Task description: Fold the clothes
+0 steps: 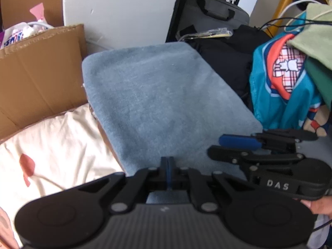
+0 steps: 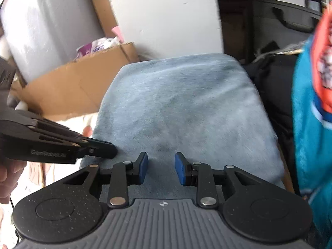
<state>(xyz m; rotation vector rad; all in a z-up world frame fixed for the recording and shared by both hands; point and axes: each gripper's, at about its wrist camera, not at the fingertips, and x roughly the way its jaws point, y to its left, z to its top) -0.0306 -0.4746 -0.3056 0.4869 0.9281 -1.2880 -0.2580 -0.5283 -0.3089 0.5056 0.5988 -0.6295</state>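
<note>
**Kid:** Clothes first! Where are they?

**Helper:** 1 blue cloth lies flat in a neat block with rounded corners. It sits on something brown that peeks out under its left edge. I cannot tell what that is. A cardboard box stands at its left side, and a cream sheet with red flowers lies by its near left corner.

**Kid:** Is it folded?

**Helper:** It looks folded to me. The edges are tidy and nothing hangs loose.

**Kid:** What are the grippers doing?

**Helper:** The left gripper has its jaws pressed tight together over the near edge of the blue cloth. I see no cloth between them, so I think it holds nothing. The right gripper has its jaws spread apart over the same near edge, and nothing is in them.

**Kid:** So are we done?

**Helper:** Not yet, I think. A teal jacket with orange trim and some green clothes sit in a messy pile past the right edge of the blue cloth. Those still need folding. So 1 piece looks finished and at least 2 are left.
</note>
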